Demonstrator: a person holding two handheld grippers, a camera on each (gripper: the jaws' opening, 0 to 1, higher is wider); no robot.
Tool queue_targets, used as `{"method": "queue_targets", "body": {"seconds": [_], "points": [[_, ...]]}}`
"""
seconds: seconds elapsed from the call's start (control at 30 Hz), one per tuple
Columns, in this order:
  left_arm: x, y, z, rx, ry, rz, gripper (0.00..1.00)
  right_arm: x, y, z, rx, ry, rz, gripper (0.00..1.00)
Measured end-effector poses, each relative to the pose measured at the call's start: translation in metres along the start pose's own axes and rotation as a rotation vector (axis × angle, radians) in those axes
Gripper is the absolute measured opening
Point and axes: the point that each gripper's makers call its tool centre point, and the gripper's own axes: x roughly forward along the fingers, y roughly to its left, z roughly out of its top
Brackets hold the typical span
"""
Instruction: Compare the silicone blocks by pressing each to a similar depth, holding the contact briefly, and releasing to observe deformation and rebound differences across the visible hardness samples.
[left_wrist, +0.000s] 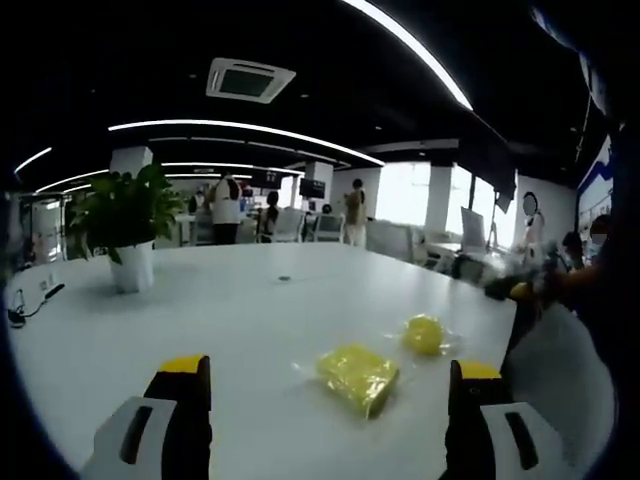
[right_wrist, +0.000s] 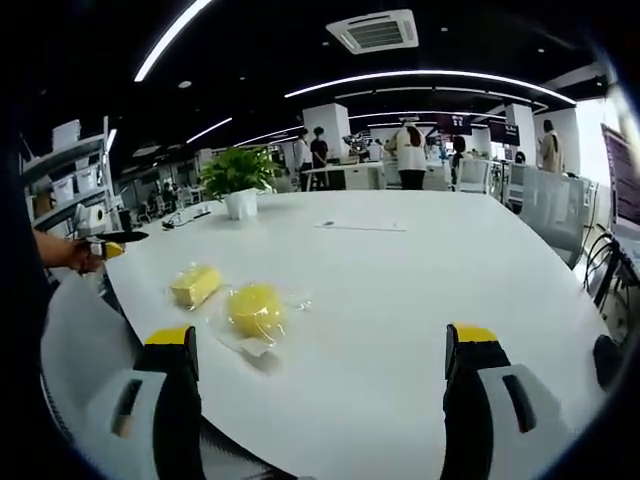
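Two yellow silicone samples in clear wrap lie on the white table (left_wrist: 240, 310). The rectangular block (left_wrist: 358, 377) rests just ahead of my left gripper (left_wrist: 331, 368), whose jaws stand wide open above the table with nothing between them. A round block (left_wrist: 424, 334) lies beyond it to the right. In the right gripper view the rectangular block (right_wrist: 195, 285) and the round block (right_wrist: 256, 309) sit ahead and to the left of my right gripper (right_wrist: 322, 337), open and apart from both. The left gripper (right_wrist: 113, 245) enters from the left in a hand.
A potted plant (left_wrist: 130, 225) in a white pot stands far left on the table, with cables (left_wrist: 25, 305) near that edge. The right gripper's yellow tip (left_wrist: 520, 290) shows at the table's right edge. People and chairs (right_wrist: 550, 205) stand beyond the table's far side.
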Motion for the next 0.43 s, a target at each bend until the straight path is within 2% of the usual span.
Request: {"method": "queue_targets", "body": {"seconds": [0.2, 0.43], "points": [[-0.0014, -0.0031, -0.0005, -0.015, 0.004, 0.008, 1.0, -0.0042, 0.0029, -0.0096, 0.013, 0.021, 0.0, 0.96], [-0.0013, -0.0003, -0.0007, -0.026, 0.007, 0.007, 1.0, -0.0015, 0.0049, -0.0107, 0.012, 0.033, 0.004, 0.96]]}}
